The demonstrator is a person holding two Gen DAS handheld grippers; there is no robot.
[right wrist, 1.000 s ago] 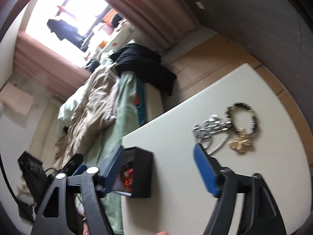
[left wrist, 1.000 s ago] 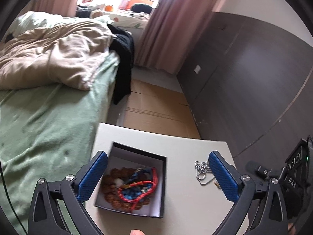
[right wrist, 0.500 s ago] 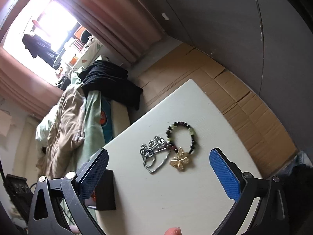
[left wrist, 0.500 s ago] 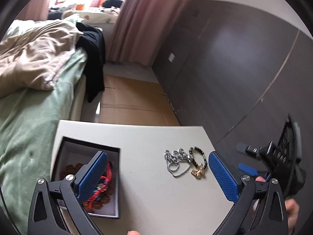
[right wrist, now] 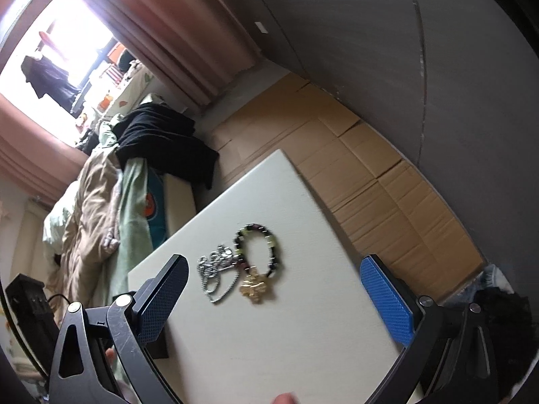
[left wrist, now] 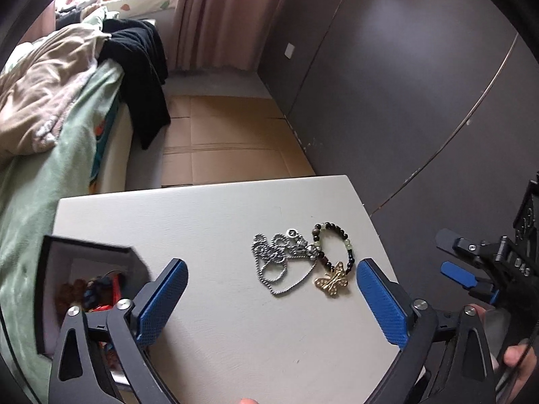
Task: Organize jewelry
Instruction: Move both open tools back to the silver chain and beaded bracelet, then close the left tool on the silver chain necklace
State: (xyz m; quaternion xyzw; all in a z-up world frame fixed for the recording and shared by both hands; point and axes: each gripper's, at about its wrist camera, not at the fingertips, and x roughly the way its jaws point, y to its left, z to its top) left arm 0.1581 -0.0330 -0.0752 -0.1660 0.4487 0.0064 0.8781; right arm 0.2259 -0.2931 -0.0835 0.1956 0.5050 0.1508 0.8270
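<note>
Left wrist view. Left gripper (left wrist: 269, 298): fingers (left wrist: 161, 299) spread wide, nothing between them, poised over the white desk (left wrist: 209, 215). Ahead of it, a cluster of three pieces lying together: silver chain necklace (left wrist: 278, 262), beaded bracelet (left wrist: 333, 245), gold butterfly pendant (left wrist: 331, 280). The chain's charm touches the bracelet, and the pendant looks joined to it. Black jewelry box (left wrist: 89, 269), open, at the desk's left side, already holding red, blue and brown beaded pieces. Right gripper (left wrist: 471, 269) enters at the right edge, a hand (left wrist: 517, 358) behind it.
Risk: a grasp on one piece likely drags its neighbour along, since they overlap; the trailing piece may drop short of the box. The bracelet lies near the desk's right edge, so a sideways nudge could send it to the cardboard-covered floor (left wrist: 222, 141).

Right wrist view. Right gripper (right wrist: 273, 298): fingers (right wrist: 387, 298) at their widest, empty, with the same cluster on the desk beyond them; the picture is slightly blurred. A corner of the box is visible behind the left finger.
Risk: thin chain links lie flat on the desk, so broad pads may slide over them or catch only one loop. Both grippers face the same cluster; they could collide, or pull it apart unevenly.
</note>
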